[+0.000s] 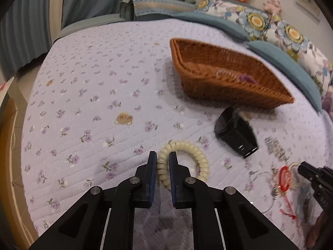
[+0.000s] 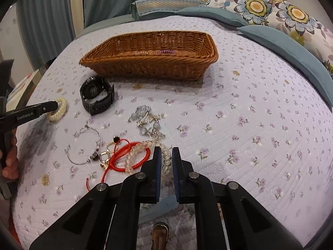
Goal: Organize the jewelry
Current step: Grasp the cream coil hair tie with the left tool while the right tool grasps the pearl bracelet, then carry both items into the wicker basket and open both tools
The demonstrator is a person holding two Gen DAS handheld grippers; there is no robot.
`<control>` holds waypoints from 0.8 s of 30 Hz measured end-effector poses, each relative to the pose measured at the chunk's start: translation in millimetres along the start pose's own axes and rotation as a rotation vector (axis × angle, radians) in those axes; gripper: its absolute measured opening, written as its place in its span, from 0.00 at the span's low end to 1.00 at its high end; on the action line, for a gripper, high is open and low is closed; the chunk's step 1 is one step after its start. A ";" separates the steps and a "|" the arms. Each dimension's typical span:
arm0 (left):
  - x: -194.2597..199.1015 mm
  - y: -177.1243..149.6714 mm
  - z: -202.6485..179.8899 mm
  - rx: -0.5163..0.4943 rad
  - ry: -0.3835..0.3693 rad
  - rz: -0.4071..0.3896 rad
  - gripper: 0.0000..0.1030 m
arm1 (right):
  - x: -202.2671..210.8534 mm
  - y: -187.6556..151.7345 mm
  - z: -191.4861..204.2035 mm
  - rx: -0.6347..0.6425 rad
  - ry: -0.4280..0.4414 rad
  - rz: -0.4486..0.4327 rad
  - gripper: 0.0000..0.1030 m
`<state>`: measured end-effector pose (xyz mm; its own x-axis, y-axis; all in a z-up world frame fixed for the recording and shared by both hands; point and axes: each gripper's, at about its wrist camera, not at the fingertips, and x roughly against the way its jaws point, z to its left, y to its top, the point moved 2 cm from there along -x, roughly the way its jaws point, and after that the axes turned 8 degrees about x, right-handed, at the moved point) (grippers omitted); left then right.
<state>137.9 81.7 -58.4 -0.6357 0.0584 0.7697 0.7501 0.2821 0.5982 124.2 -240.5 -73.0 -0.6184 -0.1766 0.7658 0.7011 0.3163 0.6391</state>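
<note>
A cream spiral hair tie (image 1: 193, 156) lies on the lilac quilt; my left gripper (image 1: 163, 158) is shut on its near-left side. It also shows in the right wrist view (image 2: 59, 109) with the left gripper (image 2: 49, 106) on it. My right gripper (image 2: 166, 155) is shut on a clear bead bracelet (image 2: 137, 152) that lies over a red cord bracelet (image 2: 122, 158). A brown wicker basket (image 2: 156, 66) stands behind and holds a clear hair tie (image 2: 141, 52) and a purple one (image 2: 166, 51). A black watch (image 2: 96, 95), a crystal bracelet (image 2: 145, 120) and a thin silver bracelet (image 2: 87, 145) lie between.
Blue and floral pillows (image 2: 281, 20) line the far right of the bed. The quilt's edge (image 2: 22, 112) drops off at the left. A metal clip (image 2: 160, 235) shows under my right gripper. The basket (image 1: 229, 79) sits right of centre in the left wrist view.
</note>
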 end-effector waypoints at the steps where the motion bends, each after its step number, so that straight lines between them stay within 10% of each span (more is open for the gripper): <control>1: 4.2 1.0 -0.1 0.004 -0.016 -0.014 0.11 | 1.2 1.1 -0.4 -0.006 0.002 -0.007 0.13; 11: 39.2 16.8 -13.7 -0.002 -0.107 -0.118 0.11 | 16.2 32.0 -5.5 -0.085 0.029 -0.087 0.13; 24: 5.8 108.9 -85.3 -0.057 -0.239 -0.146 0.11 | -14.8 163.8 -48.2 -0.196 0.039 -0.181 0.13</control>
<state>231.4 31.0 30.3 -0.7578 0.2469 0.6039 0.6519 0.2506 0.7157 265.3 -231.0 23.8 -0.7282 -0.2508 0.6378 0.6383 0.0907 0.7644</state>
